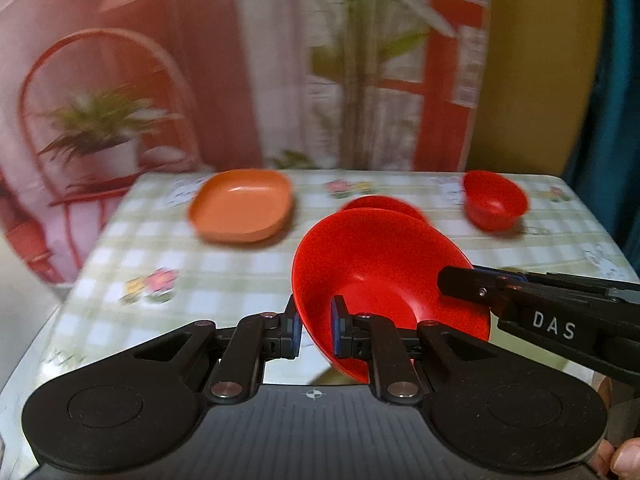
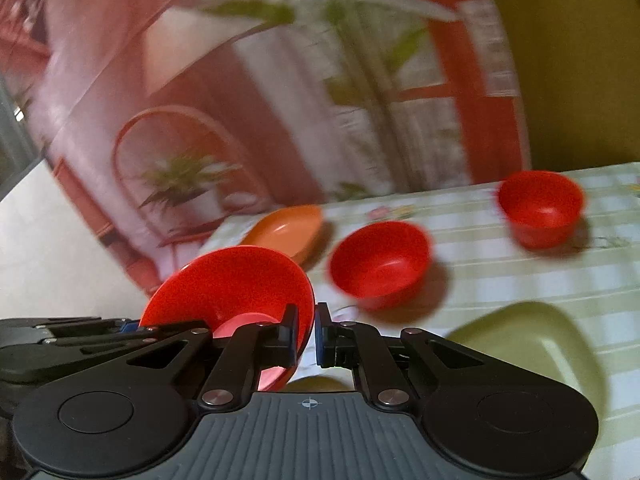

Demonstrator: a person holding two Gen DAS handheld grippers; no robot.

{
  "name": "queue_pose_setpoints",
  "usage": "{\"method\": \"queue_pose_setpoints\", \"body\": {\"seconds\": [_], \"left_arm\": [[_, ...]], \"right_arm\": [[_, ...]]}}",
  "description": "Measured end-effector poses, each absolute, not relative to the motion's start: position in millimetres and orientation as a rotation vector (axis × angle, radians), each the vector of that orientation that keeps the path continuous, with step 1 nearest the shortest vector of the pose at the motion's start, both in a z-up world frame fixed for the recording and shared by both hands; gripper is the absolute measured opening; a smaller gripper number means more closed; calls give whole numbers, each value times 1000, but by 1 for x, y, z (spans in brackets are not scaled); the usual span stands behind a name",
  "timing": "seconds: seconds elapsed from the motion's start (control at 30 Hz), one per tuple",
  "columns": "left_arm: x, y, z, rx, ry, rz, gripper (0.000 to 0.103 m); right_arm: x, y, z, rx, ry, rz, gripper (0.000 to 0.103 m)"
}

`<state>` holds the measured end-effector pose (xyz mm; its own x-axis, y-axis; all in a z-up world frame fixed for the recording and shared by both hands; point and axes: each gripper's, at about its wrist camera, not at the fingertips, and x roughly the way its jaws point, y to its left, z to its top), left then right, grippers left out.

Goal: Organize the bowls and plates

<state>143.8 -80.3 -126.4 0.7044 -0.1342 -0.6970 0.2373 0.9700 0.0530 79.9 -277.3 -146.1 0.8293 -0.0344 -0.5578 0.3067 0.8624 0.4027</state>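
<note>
Both jaws are pinched nearly closed on the rim of the same wide, shallow, glossy red plastic bowl [image 1: 384, 268]: the left gripper [image 1: 316, 330] clamps its near edge between blue-faced pads, and the right gripper [image 2: 306, 334] grips the opposite edge, its black fingers reaching in from the right side of the left wrist view. Held by the two grippers, this bowl is tilted and lifted clear above the table [image 1: 248, 276], which is covered by a green-and-white checked cloth with flower prints. On the cloth beyond it lie a rounded-square orange plastic plate [image 1: 242, 205] to the left, a smaller round red bowl [image 2: 380, 264] partly hidden behind the held one in the left wrist view, and a deeper red bowl [image 1: 495, 199] well apart at the far right. In the right wrist view, a pale green rounded plate [image 2: 528, 344] sits near the right gripper. A fingertip [image 1: 630, 458] shows at the lower right corner of the left wrist view.
</note>
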Motion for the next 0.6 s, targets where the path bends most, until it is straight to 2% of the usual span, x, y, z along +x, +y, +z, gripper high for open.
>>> {"method": "queue_pose_setpoints", "body": {"seconds": [0.3,0.6], "left_arm": [[155,-149,-117,172,727,-329,16],[169,-157,-131,173,761,-336,16]], "right_arm": [[57,-335,-133,486,504,-293,8],[69,-343,-141,477,537,-294,8]]}}
